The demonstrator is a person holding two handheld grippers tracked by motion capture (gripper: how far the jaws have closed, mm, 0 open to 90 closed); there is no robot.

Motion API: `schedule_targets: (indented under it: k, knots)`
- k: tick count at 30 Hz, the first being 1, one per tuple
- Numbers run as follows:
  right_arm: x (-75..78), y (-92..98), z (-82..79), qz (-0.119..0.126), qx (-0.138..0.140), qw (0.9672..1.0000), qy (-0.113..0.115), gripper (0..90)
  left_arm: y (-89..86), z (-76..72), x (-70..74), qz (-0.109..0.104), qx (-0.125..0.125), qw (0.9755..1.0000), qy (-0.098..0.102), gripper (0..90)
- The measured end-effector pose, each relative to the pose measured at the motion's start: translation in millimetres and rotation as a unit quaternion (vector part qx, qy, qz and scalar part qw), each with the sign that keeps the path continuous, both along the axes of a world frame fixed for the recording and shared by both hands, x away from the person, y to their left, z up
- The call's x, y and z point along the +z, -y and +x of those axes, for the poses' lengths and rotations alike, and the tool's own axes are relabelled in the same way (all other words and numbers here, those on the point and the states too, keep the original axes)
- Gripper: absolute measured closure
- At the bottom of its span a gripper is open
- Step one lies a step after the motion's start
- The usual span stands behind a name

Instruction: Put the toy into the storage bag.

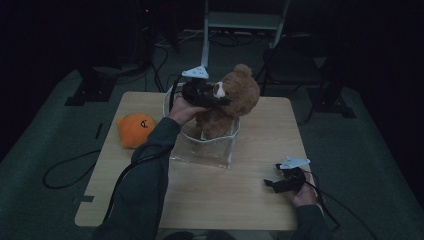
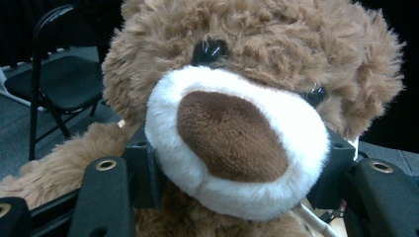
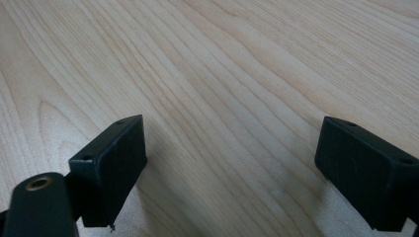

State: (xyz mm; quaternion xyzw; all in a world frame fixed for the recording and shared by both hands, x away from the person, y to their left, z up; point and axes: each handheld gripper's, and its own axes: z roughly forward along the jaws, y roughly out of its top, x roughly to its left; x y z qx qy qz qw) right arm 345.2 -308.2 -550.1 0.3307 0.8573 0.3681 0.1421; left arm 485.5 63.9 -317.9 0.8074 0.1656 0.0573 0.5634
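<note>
item: orange plush toy (image 1: 135,129), left of centre in the high view, lying on the tabletop (image 1: 250,200) well apart from the bin, untouched. item: clear plastic bin (image 1: 205,150), centre of the frame, open at the top, standing on the tabletop. item: brown teddy bear (image 1: 232,100), centre and just above the bin, its legs down inside the bin and its head and trunk above the rim; whether its feet touch the bin floor cannot be told. item: left claw (image 1: 212,96), centre top of the high view, holding the bear by its white muzzle; in the left gripper view the muzzle (image 2: 232,143) bulges between the two black pads (image 2: 143,173), which press it from either side at a middling width. item: right claw (image 1: 274,184), lower right of the high view, resting idle on bare wood with its jaws wide and nothing between them, as the right gripper view confirms. handling note, as a judgement: the step in hand appears to be moving the bear in or out of the bin. the grip is on a soft snout, so the plush may slip or swing; keep the squeeze steady, move straight up or down so the legs do not drag the bin wall, and bring the right claw across to steady the bin should it tip or slide.
</note>
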Motion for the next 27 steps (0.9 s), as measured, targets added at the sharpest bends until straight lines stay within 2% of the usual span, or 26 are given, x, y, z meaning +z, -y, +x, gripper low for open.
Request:
schedule_targets:
  k: [27]
  knots:
    - [0.0,0.1,0.0,-0.001,0.000,1.0000,0.000,11.6,-1.1,-6.9,-9.5,0.035,-0.021,0.9992,0.001,38.2]
